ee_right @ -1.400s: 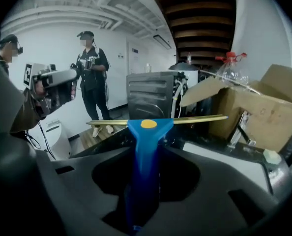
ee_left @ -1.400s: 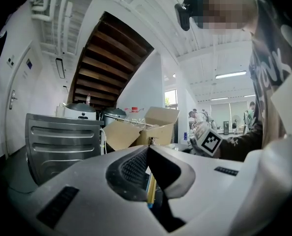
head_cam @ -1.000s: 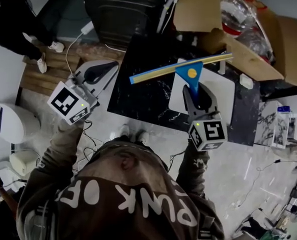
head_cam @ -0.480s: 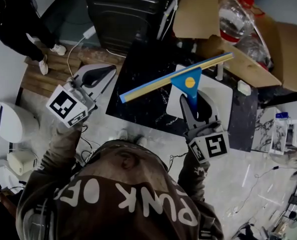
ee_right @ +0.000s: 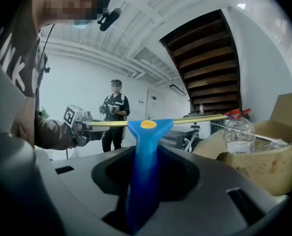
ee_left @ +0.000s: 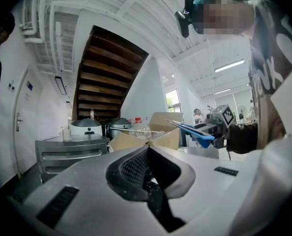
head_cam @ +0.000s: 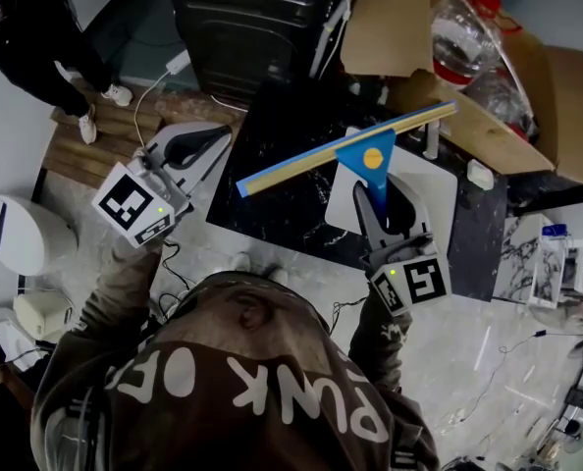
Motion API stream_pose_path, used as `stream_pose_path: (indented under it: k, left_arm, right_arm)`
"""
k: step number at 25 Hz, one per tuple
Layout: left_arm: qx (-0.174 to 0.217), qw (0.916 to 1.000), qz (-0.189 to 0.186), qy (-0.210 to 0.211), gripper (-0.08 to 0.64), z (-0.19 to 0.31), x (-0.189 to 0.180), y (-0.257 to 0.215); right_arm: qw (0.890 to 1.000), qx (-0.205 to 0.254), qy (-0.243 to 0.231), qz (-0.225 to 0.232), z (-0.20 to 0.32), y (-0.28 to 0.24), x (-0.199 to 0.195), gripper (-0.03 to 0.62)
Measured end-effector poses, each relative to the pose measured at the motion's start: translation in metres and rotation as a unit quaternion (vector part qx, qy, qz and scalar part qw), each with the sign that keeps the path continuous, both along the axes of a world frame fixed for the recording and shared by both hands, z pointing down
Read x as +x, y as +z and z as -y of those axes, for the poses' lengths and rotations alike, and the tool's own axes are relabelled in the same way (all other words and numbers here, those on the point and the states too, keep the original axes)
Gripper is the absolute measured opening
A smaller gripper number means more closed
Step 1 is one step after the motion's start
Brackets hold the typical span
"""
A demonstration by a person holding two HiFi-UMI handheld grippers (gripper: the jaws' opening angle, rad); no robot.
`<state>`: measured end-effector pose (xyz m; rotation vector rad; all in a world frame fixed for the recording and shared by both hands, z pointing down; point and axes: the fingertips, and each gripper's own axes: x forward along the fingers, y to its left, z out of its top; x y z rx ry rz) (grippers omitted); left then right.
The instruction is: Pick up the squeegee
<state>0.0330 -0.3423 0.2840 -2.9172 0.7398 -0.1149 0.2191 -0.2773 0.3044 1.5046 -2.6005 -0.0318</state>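
The squeegee (head_cam: 345,148) has a blue handle with a yellow dot and a long yellow and blue blade. It hangs in the air above the black marble table (head_cam: 282,199), blade slanting from lower left to upper right. My right gripper (head_cam: 378,202) is shut on its handle from below. In the right gripper view the blue handle (ee_right: 142,171) runs up between the jaws to the blade (ee_right: 185,120). My left gripper (head_cam: 211,140) is held off the table's left edge, shut and holding nothing. In its own view the left gripper (ee_left: 147,151) looks toward the squeegee (ee_left: 192,130) at the right.
A white board (head_cam: 441,180) lies on the table under the right gripper. An open cardboard box (head_cam: 493,116) with a clear bottle (head_cam: 458,37) stands behind. A black appliance (head_cam: 242,18) is at the back. Another person (head_cam: 36,37) stands far left; cables run over the floor.
The right gripper lifted the squeegee a little and tipped it, so the blade's left end swung down and left. Over the last half second it stayed put. The left gripper barely moved.
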Motion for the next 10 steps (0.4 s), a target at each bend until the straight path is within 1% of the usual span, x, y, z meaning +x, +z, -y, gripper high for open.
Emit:
stream_pose_path:
  k: [10]
  left_arm:
    - [-0.003, 1.0, 0.003, 0.006, 0.003, -0.0035, 0.0067, 0.0033]
  right_arm:
    - [1.0, -0.002, 0.001, 0.002, 0.0008, 0.0031, 0.0045, 0.141]
